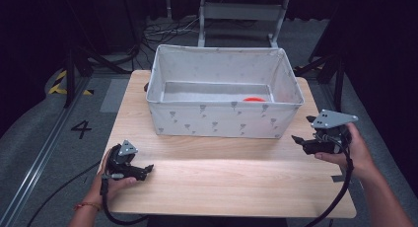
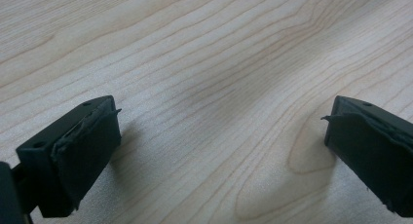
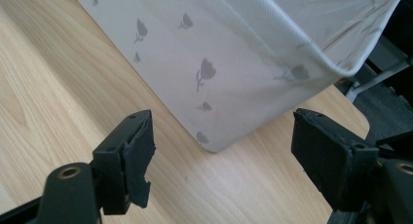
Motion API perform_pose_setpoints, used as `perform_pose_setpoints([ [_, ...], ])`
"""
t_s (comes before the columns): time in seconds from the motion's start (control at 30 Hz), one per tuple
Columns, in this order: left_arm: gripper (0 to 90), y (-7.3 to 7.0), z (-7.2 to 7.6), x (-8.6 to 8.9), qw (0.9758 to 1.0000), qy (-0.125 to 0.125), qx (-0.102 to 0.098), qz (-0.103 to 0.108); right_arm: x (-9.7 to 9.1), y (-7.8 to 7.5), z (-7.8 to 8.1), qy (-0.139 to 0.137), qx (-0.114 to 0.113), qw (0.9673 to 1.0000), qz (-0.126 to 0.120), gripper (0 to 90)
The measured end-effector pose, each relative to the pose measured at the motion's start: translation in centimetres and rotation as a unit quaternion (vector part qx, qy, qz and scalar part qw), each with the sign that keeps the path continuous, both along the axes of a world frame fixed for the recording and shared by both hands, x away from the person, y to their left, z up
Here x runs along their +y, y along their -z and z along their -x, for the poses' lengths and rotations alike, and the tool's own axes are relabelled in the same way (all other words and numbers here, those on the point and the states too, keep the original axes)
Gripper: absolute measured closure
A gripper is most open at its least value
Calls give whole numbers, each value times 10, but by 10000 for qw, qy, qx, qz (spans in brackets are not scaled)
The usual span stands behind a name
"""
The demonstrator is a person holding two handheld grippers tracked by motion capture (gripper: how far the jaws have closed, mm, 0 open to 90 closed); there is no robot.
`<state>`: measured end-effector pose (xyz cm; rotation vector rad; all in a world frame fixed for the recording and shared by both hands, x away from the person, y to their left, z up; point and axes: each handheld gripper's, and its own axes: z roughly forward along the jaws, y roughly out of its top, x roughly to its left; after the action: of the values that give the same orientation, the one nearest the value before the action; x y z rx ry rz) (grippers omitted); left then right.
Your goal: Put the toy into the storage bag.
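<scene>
From the high view, a white fabric box (image 1: 224, 91) printed with small grey flowers stands on the far half of the wooden table (image 1: 231, 177), and a red thing (image 1: 254, 99) lies on its floor near the right wall — too little of it shows to tell what it is. The left hand-held gripper (image 1: 143, 171) rests low at the table's near left, well apart from the box. The right hand-held gripper (image 1: 303, 131) is held beside the box's near right corner.

In the left gripper view, the jaws stand wide over bare wood, with nothing between them.

In the right gripper view, the jaws stand wide and empty — the box's corner (image 3: 214, 143) lies just beyond them.
</scene>
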<state>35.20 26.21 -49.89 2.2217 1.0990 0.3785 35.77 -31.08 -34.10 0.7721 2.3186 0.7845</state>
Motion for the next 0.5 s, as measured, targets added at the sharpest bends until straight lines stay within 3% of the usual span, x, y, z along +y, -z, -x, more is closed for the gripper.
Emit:
perform_pose_setpoints([
  [0.17, 1, 0, 0, 0, 10000, 1, -1, -2, -4, 17, 3, 107, 22, 9998, 161, 235],
  [0.5, 1, 0, 0, 0, 10000, 1, 6, -5, -7, 46, 8, 120, 207, 9995, 204, 224],
])
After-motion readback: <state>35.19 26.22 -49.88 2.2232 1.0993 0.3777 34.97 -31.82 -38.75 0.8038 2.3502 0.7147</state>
